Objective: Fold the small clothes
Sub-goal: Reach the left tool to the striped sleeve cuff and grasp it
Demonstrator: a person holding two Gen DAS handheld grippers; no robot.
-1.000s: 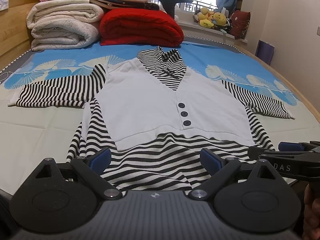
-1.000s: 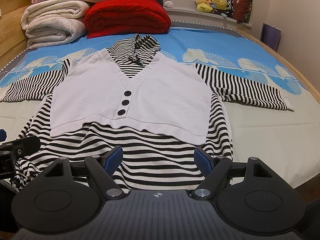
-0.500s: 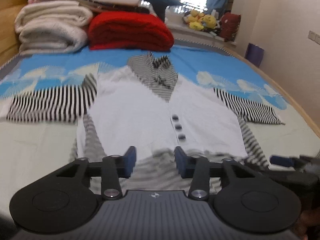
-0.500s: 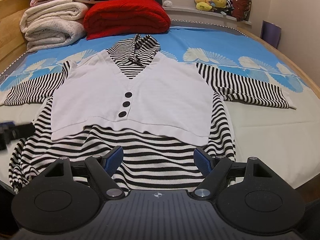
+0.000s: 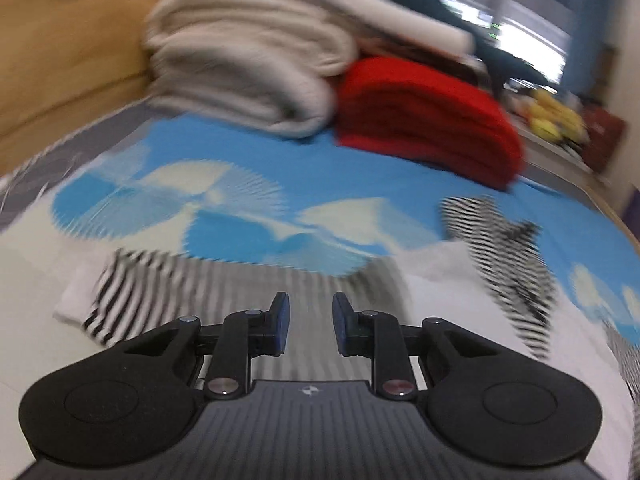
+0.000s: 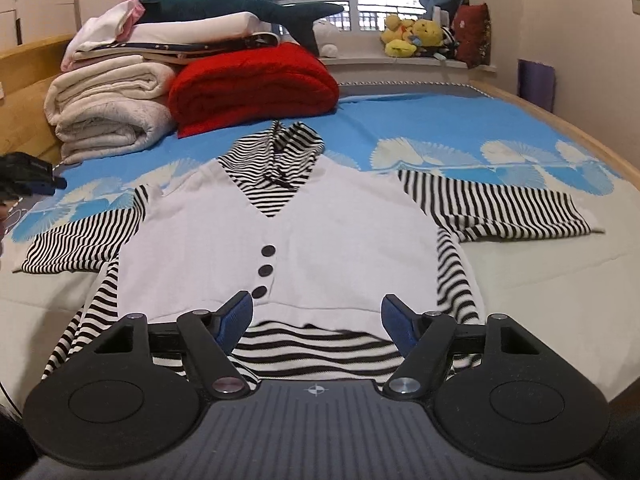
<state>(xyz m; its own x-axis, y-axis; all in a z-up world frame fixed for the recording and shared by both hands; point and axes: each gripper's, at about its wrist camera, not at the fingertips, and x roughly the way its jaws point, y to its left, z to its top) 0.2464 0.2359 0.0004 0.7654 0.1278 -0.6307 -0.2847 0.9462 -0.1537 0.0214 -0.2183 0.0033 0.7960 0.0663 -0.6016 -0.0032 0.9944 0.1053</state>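
A small striped top with a white vest front [image 6: 320, 236] lies flat, face up, on the bed, both sleeves spread out. My right gripper [image 6: 318, 316] is open and empty, low over the striped hem. My left gripper [image 5: 307, 322] is partly open and empty, just above the left striped sleeve [image 5: 132, 292]; that view is motion-blurred. The left gripper also shows at the far left of the right wrist view [image 6: 28, 174], above the left sleeve [image 6: 80, 248]. The striped collar [image 5: 504, 240] lies to its right.
Folded cream blankets [image 6: 108, 120] and a red blanket [image 6: 252, 88] are stacked at the bed's far end, with a toy shark [image 6: 240, 8] on top. Plush toys [image 6: 416, 34] sit on the windowsill. A wooden bed frame [image 6: 560, 128] borders the right side.
My left gripper has narrowed its jaws and swung left and forward from the hem to the left sleeve. My right gripper has risen slightly and stays open over the hem.
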